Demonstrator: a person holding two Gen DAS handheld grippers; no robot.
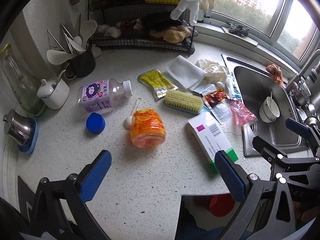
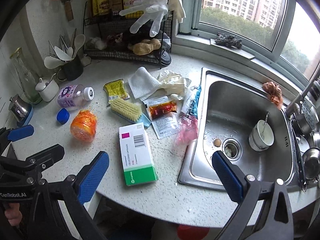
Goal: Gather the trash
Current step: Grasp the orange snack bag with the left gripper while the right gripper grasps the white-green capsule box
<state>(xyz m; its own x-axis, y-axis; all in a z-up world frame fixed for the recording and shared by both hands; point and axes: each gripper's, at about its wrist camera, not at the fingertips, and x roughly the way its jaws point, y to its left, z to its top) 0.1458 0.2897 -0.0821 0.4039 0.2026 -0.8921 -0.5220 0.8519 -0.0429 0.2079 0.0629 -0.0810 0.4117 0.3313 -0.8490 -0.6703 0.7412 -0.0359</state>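
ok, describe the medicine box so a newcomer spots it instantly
Start at the steel sink; on the speckled counter just left of it lies a flat white box. Unlike the soft wrappers behind it, it is rigid, with a green end, barcode and magenta square.

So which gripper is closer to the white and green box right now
Right. The right gripper, open, has the box lying between its fingers. The left gripper, also open, hovers further left over the counter; the box sits by its right finger, near the orange jar.
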